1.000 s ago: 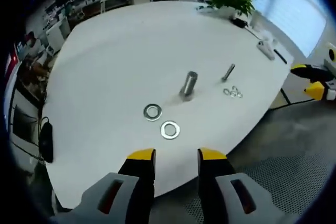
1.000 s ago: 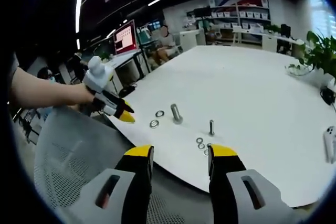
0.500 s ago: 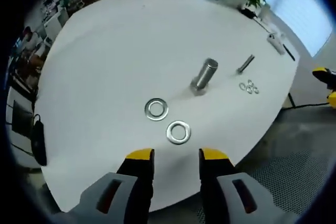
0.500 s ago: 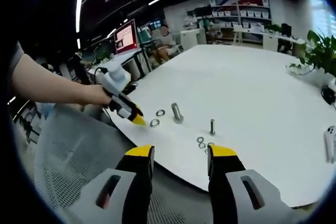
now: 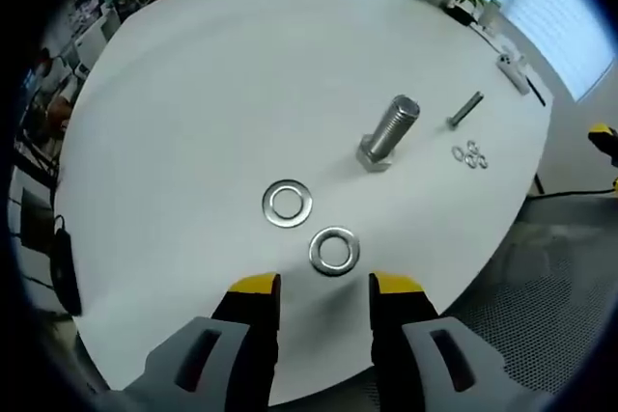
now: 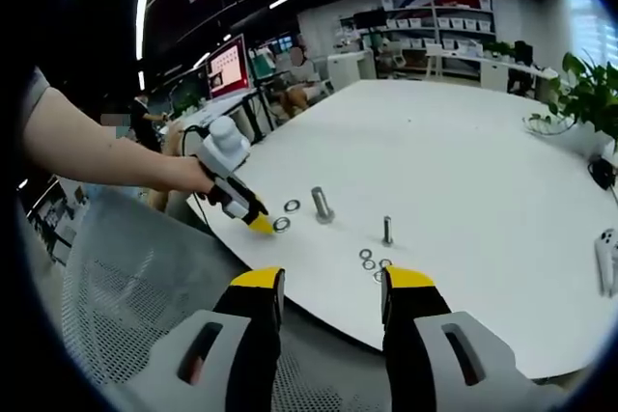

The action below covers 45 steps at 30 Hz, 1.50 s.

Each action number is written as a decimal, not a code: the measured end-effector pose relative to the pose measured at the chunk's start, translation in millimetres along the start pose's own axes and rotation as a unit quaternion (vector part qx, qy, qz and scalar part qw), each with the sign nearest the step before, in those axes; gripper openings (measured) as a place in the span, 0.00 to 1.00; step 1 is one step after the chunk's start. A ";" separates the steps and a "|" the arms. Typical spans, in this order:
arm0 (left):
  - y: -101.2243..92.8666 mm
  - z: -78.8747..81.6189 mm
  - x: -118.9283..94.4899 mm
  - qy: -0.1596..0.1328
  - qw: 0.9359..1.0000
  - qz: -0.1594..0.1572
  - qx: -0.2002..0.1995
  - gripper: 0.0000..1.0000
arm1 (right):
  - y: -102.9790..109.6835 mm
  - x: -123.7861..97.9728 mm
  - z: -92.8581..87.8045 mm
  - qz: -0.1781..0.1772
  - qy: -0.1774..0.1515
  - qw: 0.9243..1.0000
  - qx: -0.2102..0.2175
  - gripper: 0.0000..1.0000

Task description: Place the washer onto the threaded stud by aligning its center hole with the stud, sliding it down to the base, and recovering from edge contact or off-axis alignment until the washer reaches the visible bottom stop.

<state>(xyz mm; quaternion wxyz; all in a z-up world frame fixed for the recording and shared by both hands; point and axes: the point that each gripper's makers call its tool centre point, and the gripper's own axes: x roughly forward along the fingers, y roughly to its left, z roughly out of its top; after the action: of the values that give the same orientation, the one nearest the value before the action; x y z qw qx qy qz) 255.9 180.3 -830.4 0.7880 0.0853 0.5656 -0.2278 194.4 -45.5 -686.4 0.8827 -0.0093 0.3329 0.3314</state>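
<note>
Steel washers lie flat on the white counter [image 5: 174, 113]; the near washer [image 5: 334, 250] sits just ahead of the left gripper [image 5: 324, 287], jaws apart and empty. Reaching is the step: close on it, then carry to the threaded stud [image 5: 390, 132]. The right gripper [image 6: 332, 283] hangs open, empty.

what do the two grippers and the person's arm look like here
Both grippers share one design: black jaws with yellow tips, rising from grey housings with a dark slot in each side. That goes for the left gripper and the right gripper. In the right gripper view a bare forearm leads to the left gripper, with a grey short sleeve at its top.
</note>
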 end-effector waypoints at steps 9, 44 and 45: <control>-4.2 3.3 7.8 -0.004 1.000 0.001 0.012 0.37 | 0.3 0.4 -2.4 0.000 0.006 1.000 -0.002 0.41; -10.2 14.2 17.3 0.050 0.995 0.040 0.080 0.35 | -4.7 -1.8 2.4 -0.009 -0.010 1.000 0.010 0.41; -10.7 13.8 17.4 0.057 0.994 0.040 0.082 0.34 | -4.8 -1.8 2.4 -0.009 -0.010 1.000 0.010 0.41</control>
<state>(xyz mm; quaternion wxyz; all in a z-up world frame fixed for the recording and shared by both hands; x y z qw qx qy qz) 267.3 160.9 -840.5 0.7534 0.1847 0.5852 -0.2362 197.6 -49.8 -684.5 0.8892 -0.0005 0.3271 0.3199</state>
